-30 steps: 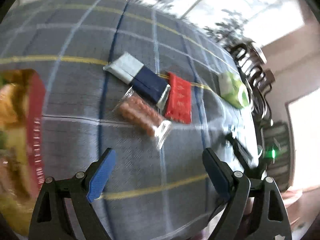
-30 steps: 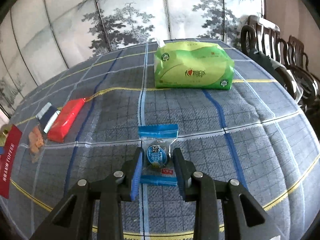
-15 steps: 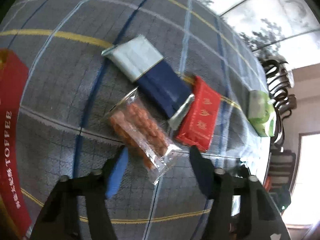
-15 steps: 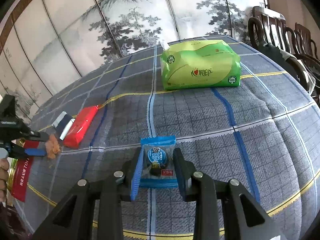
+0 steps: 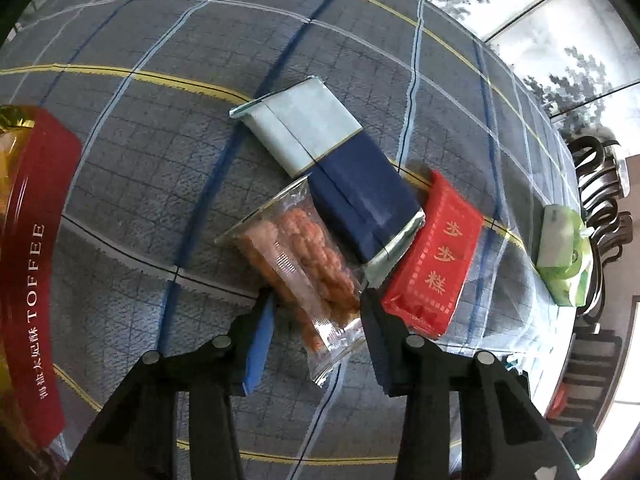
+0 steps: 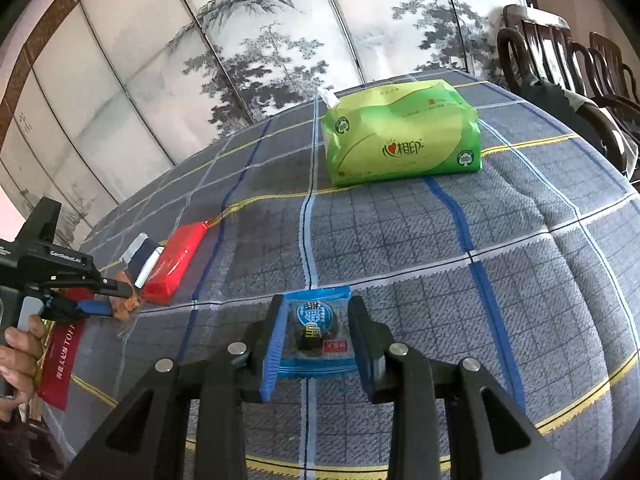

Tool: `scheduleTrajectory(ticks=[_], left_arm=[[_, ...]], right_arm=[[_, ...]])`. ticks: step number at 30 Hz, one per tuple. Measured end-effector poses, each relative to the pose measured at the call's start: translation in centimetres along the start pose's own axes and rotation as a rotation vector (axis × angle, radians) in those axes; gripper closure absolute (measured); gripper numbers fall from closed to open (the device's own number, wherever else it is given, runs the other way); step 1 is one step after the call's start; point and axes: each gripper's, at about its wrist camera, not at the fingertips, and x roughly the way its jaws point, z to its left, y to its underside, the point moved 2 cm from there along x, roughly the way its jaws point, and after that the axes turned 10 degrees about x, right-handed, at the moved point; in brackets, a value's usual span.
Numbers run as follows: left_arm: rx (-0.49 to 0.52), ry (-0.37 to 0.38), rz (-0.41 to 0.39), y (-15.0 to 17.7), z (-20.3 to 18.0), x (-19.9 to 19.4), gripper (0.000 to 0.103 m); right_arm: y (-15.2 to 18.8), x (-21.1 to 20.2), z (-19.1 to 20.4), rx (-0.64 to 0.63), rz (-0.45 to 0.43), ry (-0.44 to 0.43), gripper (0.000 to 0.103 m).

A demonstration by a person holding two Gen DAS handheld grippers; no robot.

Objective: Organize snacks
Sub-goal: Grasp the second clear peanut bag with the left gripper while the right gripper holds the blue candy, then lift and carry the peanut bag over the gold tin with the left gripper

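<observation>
Left gripper [image 5: 316,316] has narrowed around clear snack bag [image 5: 298,268]; right gripper [image 6: 314,334] clamps blue packet [image 6: 316,336].

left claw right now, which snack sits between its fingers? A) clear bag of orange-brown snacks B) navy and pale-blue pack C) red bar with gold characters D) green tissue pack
A: in the left wrist view the left claw straddles the near end of the clear bag of orange-brown snacks; the red bar lies just outside its right finger.

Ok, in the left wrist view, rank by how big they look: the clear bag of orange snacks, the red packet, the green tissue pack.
1. Clear bag of orange snacks
2. Red packet, close to it in size
3. Green tissue pack, though it lies farthest from the camera, so true size is unsure.
</observation>
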Motion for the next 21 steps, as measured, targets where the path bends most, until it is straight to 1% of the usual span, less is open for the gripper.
scheduleTrajectory(ticks=[3,5,7,10,13,14,16,17,19,21], left_arm=[[0.042,0.019,-0.026,0.3,0.1,-0.1,0.070],[0.082,0.000,-0.029,1.0,0.3,-0.4,0.071],[0.124,-0.004,-0.028,2.2,0.7,-0.9,0.072],[0.221,-0.001,-0.032,4.5,1.2,-1.5,0.072],[0.286,-0.006,-0.047,6.7,1.9,-2.3,0.072],[0.311,-0.022,-0.060,7.4,2.0,-2.5,0.072],[0.371,-0.081,-0.109,8.7,1.9,-3.1,0.072],[0.392,-0.096,-0.126,9.1,1.9,-3.3,0.072],[0.408,-0.085,-0.134,9.8,2.3,-3.4,0.072],[0.396,-0.062,-0.134,10.2,3.0,-3.5,0.072]], right_arm=[[0.0,-0.1,-0.2,0.007,-0.004,-0.006,0.070],[0.0,-0.1,-0.2,0.009,-0.003,-0.009,0.070],[0.0,-0.1,-0.3,0.009,-0.002,-0.009,0.070],[0.0,-0.1,-0.4,0.008,0.002,-0.008,0.070],[-0.1,0.1,-0.3,0.004,0.009,-0.001,0.070],[0.0,0.2,-0.3,0.001,0.012,0.004,0.070],[0.0,0.3,-0.2,-0.002,0.017,0.012,0.070],[0.0,0.4,-0.2,-0.003,0.019,0.017,0.070],[-0.1,0.5,-0.2,-0.001,0.021,0.026,0.070],[0.0,0.6,-0.1,-0.002,0.024,0.037,0.070]])
